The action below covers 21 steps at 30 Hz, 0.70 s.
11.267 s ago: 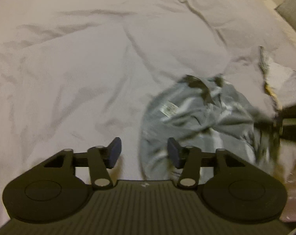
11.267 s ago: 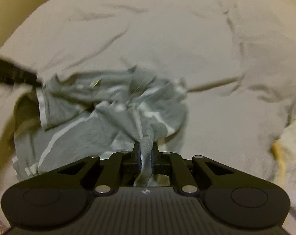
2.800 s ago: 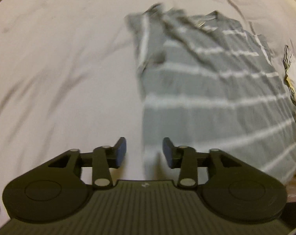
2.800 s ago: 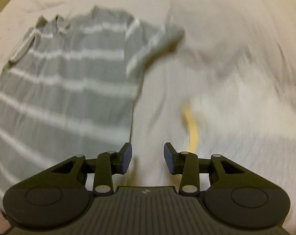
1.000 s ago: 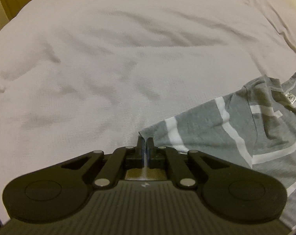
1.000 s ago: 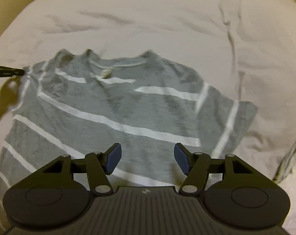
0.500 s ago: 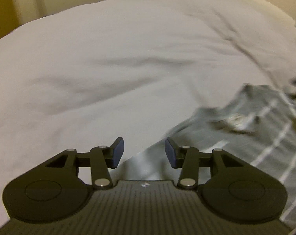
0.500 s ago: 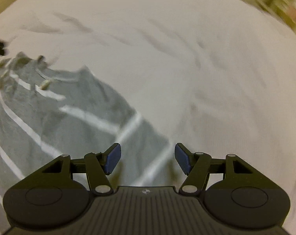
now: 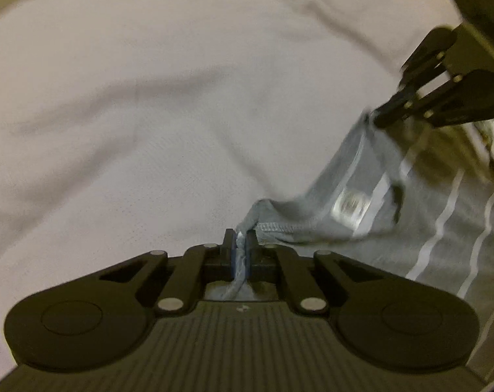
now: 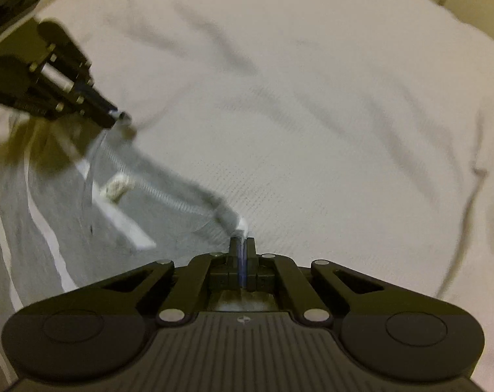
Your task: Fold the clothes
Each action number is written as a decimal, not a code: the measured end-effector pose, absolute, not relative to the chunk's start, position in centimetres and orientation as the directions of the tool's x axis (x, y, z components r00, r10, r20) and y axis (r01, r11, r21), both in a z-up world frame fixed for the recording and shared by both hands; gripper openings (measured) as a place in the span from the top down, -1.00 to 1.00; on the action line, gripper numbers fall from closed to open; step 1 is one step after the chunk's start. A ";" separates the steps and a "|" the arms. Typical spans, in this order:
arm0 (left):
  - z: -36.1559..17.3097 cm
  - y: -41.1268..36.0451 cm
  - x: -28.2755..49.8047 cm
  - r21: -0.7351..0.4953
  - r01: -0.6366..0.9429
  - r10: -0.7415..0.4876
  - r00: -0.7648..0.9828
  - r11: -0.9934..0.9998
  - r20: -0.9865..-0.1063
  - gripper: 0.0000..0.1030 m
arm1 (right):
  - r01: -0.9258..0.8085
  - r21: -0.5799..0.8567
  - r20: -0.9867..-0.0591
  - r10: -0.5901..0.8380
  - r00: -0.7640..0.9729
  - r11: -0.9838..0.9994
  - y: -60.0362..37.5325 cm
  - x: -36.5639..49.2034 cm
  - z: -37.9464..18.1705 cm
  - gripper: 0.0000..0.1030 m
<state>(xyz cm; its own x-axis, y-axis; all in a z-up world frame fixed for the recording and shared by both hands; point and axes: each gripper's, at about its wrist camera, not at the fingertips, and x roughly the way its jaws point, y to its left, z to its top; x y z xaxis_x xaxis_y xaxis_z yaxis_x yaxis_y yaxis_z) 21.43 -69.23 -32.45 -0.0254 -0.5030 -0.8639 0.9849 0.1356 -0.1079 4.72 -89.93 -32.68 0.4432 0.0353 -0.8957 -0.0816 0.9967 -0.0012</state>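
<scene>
while the grey striped shirt lies on the white bed sheet, the left tongs are clamped on one end of its neckline and the right tongs on the other. the neck label shows between them.

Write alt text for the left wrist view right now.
The left gripper pinches the top edge of a grey striped T-shirt on a white bedsheet. At upper right, the right gripper pinches the same edge.
</scene>
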 end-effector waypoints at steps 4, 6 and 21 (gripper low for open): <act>-32.2 -69.5 21.6 -0.065 0.986 -0.554 0.032 0.155 -0.832 0.93 | 0.034 -0.019 -0.876 -0.034 0.482 0.999 -91.3 4.2 -32.4 1.00; -33.8 -70.1 21.9 -0.068 0.979 -0.501 0.038 0.193 -0.865 0.82 | 0.011 -0.036 -0.885 -0.037 0.464 0.999 -90.9 4.2 -33.2 1.00; -27.9 -69.3 19.3 -0.070 0.938 -0.600 0.158 0.339 -0.784 0.41 | 0.669 0.176 -0.852 -0.228 0.471 0.723 -96.0 -16.3 -30.2 0.07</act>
